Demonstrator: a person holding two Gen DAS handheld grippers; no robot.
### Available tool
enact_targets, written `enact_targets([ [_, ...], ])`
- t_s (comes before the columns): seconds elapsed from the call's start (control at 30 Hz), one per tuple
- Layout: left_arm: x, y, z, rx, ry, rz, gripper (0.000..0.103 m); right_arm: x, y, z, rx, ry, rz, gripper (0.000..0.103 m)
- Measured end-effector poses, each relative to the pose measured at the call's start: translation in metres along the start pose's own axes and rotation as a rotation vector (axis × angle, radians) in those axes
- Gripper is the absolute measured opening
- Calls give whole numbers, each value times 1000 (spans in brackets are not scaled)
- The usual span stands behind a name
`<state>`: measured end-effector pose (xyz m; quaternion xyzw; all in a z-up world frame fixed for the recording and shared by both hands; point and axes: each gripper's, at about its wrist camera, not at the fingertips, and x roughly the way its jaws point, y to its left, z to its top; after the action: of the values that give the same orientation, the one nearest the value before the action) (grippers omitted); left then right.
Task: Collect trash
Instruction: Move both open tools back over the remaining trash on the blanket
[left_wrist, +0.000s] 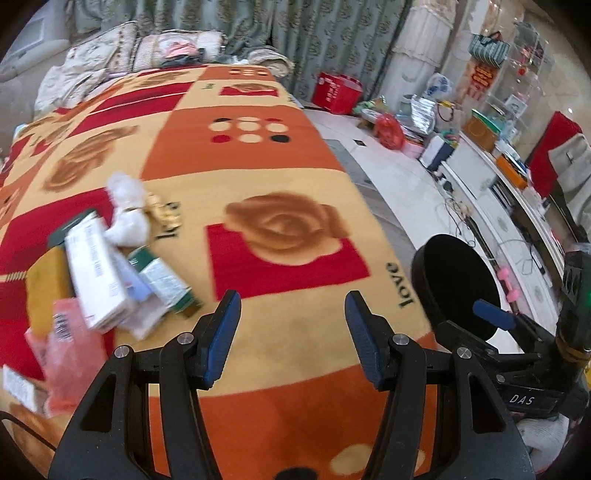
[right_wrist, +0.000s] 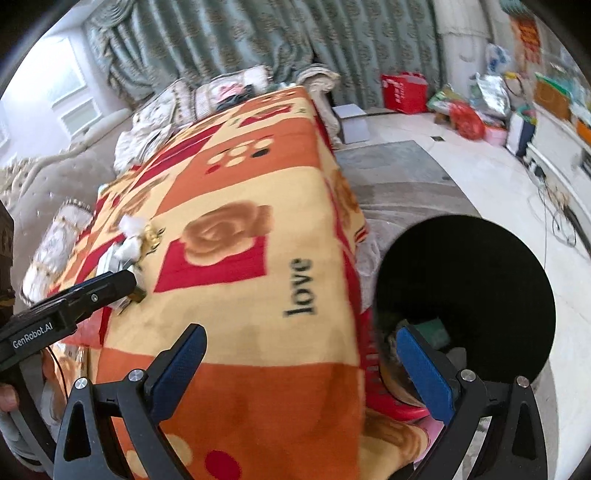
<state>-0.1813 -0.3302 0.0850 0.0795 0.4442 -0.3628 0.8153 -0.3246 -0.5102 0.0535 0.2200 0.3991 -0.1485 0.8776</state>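
A heap of trash lies on the patterned blanket (left_wrist: 280, 177): a white carton (left_wrist: 98, 275), a green-and-white packet (left_wrist: 162, 280), crumpled white tissue (left_wrist: 127, 210), a gold wrapper (left_wrist: 162, 212) and a pink bag (left_wrist: 70, 347). My left gripper (left_wrist: 291, 332) is open and empty, to the right of the heap. My right gripper (right_wrist: 303, 373) is open and empty at the blanket's right edge, its right finger (right_wrist: 424, 365) inside the black bin (right_wrist: 465, 295). The bin also shows in the left wrist view (left_wrist: 456, 280). The heap shows far left in the right wrist view (right_wrist: 129, 240).
Pillows (left_wrist: 155, 48) and bedding lie at the far end by green curtains. A red box (left_wrist: 338, 92), bags and a white low cabinet (left_wrist: 491, 184) with cables stand on the pale floor to the right. A red basket (right_wrist: 384, 391) sits beside the bin.
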Motion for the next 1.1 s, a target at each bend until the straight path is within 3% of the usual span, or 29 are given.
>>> enact_targets([
  [0.3,-32,51,-26,-63,6,39,57,12,71,-2,-154,26,22,102],
  [0.47,-51,82,-47,-97,21,69,57,16,111,-8,-229,9,111,102],
  [0.63,-63,126,-77,-157,59,100,57,27,156,-22,-326,47,183,102],
  [0.87,-64,188,-98,-265,89,200,57,46,211,-50,-440,120,273,86],
  [1.1,-81,223,-112,-294,113,239,57,58,248,-63,-506,162,357,85],
])
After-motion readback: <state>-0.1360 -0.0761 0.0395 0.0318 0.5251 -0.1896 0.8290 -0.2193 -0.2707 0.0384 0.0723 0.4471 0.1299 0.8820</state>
